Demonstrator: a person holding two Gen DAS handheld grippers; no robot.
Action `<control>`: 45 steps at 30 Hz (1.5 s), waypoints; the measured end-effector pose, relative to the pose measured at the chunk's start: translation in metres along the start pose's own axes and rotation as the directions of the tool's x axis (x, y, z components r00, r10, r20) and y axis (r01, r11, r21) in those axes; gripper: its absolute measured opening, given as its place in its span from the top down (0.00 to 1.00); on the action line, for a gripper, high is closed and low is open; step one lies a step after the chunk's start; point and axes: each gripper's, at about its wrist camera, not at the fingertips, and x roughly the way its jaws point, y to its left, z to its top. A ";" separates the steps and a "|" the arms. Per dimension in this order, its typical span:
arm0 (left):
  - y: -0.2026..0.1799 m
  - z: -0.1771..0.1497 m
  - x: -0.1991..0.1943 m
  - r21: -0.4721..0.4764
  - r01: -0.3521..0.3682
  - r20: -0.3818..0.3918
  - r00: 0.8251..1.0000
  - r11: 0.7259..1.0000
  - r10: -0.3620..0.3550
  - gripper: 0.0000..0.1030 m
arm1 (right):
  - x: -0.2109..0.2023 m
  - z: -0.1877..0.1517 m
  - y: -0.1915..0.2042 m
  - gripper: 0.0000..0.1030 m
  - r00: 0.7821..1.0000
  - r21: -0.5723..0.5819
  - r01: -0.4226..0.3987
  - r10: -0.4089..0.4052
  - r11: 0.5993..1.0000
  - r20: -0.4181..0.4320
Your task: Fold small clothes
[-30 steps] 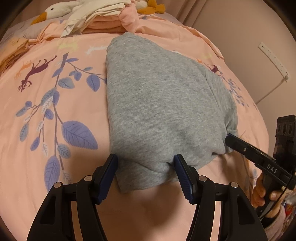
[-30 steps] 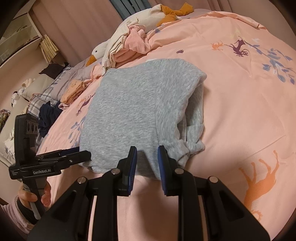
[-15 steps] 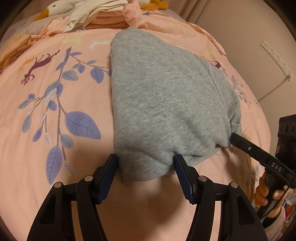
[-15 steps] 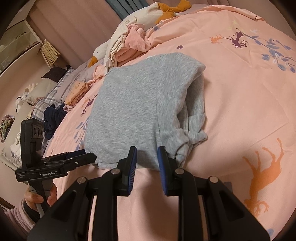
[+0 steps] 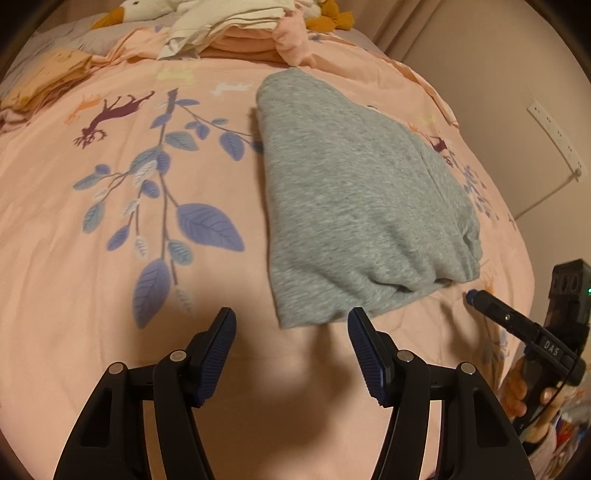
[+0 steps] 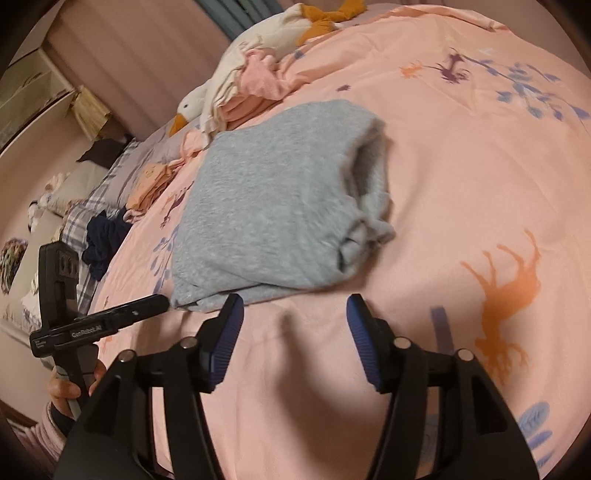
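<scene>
A grey folded garment (image 5: 351,206) lies flat on the pink printed duvet (image 5: 110,295). My left gripper (image 5: 291,320) is open just short of its near edge; a corner of the cloth reaches between the tips without touching the pads. My right gripper (image 6: 295,306) hovers over bare duvet with its jaws opening and nothing between them. The grey garment (image 6: 273,214) lies just beyond its fingertips, the bunched layered end at the right. Each gripper also shows from the side in the other's view, the right gripper (image 5: 476,298) and the left gripper (image 6: 162,302), both at the garment's near corners.
At the head of the bed are a heap of cream and pink clothes (image 5: 236,33) and a goose plush toy (image 6: 258,40). Folded peach pieces (image 6: 147,184) and a dark navy garment (image 6: 103,236) lie by plaid pillows. A wall with a power strip (image 5: 554,136) runs along the bed's right.
The right gripper's jaws have spread wide and let go of the garment's near edge. Both grippers have drawn back, so the garment now sits farther from the fingertips.
</scene>
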 end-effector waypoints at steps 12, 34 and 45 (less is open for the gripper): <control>0.020 0.009 0.007 -0.121 0.138 -0.034 0.989 0.983 -0.143 0.16 | -0.009 0.000 -0.045 0.29 0.991 0.270 -0.134 0.129 0.953 0.035; 0.005 0.062 0.050 -0.193 0.246 -0.035 0.966 0.950 -0.257 0.15 | 0.028 0.055 -0.063 0.28 0.981 0.343 -0.195 0.187 0.919 0.057; 0.005 0.067 0.055 -0.189 0.247 -0.040 0.965 0.950 -0.259 0.14 | 0.040 0.067 -0.054 0.27 0.984 0.289 -0.174 0.174 0.942 0.026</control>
